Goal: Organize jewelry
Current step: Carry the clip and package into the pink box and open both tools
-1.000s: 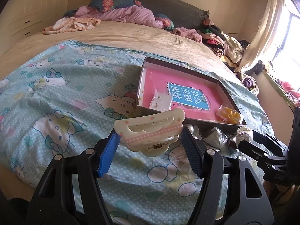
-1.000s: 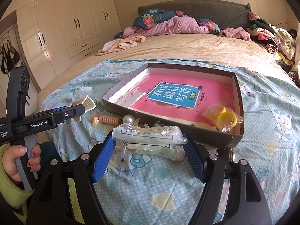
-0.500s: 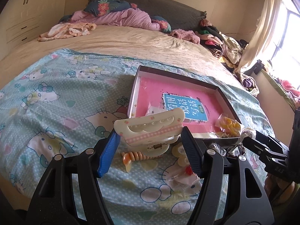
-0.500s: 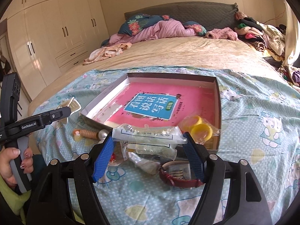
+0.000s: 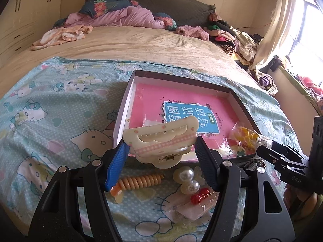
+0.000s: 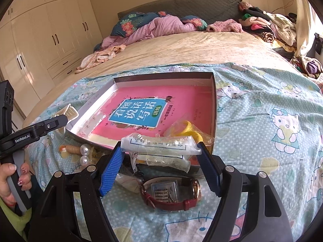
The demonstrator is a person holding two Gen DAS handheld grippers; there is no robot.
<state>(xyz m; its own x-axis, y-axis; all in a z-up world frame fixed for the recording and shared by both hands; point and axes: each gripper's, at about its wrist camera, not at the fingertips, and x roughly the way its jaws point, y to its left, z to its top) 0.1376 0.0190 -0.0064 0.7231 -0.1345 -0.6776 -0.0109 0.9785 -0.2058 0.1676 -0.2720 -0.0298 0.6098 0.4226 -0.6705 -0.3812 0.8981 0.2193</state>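
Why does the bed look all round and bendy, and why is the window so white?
Both wrist views use fisheye lenses, so the bed bulges and the wardrobe curves in the right view; in the left view, daylight overexposes the window, washing it white, while picture corners go dark.

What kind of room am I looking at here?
A lived-in bedroom, most likely in a home. A large bed with a padded headboard fills the view, built-in wardrobes line one wall, and a curtained window lights the clothes pile.
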